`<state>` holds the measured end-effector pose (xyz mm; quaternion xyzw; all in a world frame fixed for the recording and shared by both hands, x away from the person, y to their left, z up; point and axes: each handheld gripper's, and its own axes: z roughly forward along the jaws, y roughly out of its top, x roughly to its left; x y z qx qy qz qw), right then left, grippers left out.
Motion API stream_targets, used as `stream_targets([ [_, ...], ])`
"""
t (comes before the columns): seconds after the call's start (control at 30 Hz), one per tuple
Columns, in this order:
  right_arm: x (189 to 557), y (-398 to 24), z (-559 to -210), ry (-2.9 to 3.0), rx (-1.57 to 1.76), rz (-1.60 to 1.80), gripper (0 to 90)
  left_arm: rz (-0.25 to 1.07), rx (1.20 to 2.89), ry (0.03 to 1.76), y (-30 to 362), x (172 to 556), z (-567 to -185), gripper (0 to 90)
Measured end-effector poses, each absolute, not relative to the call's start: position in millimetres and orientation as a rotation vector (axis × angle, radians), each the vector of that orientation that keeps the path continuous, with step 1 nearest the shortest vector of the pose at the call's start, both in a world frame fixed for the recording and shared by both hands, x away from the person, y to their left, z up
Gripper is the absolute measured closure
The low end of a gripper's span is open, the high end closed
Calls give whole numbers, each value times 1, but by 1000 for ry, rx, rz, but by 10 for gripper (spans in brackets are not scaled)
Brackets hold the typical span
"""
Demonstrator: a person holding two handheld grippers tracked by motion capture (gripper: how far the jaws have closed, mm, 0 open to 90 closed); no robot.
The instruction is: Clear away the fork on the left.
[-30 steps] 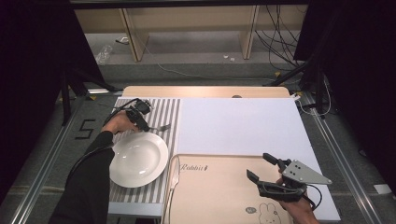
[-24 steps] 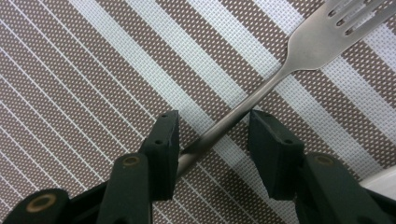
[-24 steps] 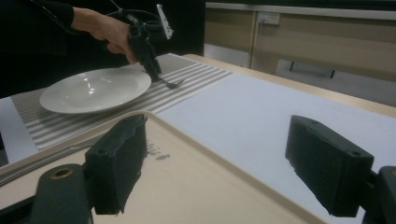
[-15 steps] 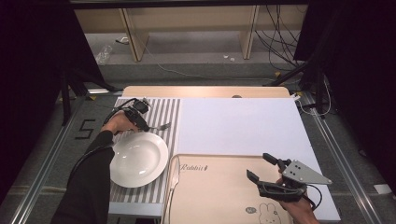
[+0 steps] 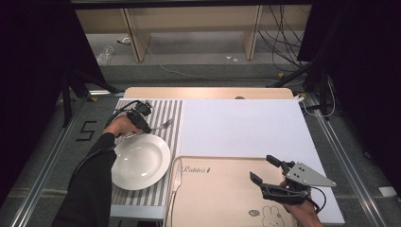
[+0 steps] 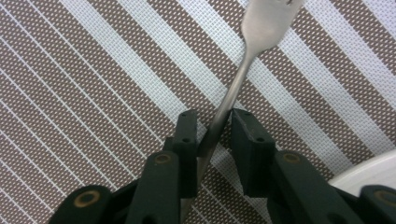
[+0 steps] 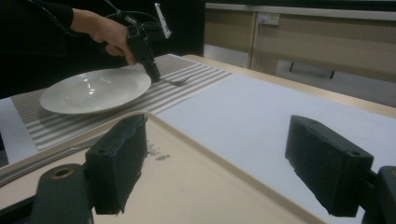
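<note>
Fork (image 6: 233,88) handle is clamped between the left gripper (image 6: 212,126) jaws over the striped placemat (image 6: 93,93). Right gripper (image 7: 219,158) is held wide open above the tray (image 5: 222,189), on which "Rabbit" is printed.

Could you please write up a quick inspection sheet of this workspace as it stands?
Surface: table with white cover; striped placemat at left.
Job's things: fork on placemat; white plate; beige tray; a utensil beside the tray's left edge.
Clutter: nothing seen.
Grippers: left gripper closed on the fork handle; right gripper open over the tray.
Cables: black cables on floor behind.
Surroundings: wooden shelving, dark curtains.
</note>
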<state>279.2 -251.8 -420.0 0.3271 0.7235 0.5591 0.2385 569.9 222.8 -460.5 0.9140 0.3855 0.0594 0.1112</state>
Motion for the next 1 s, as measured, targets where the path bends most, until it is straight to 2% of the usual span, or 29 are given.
stream_targets([
  [0.3, 279, -252, -420, 1980, 889, 1532, 216, 167, 2683, 1111, 221, 567, -461, 821],
  [0.57, 279, -253, -420, 1982, 895, 1531, 217, 165, 2631, 1146, 226, 565, -461, 833],
  [0.7, 279, -252, -420, 1981, 896, 1530, 217, 221, 2557, 1198, 235, 566, -454, 834],
  [0.87, 280, -252, -420, 1981, 896, 1529, 217, 352, 2436, 1275, 245, 567, -435, 835],
  [1.0, 279, -252, -420, 1981, 899, 1529, 216, 389, 2315, 1304, 248, 567, -416, 835],
])
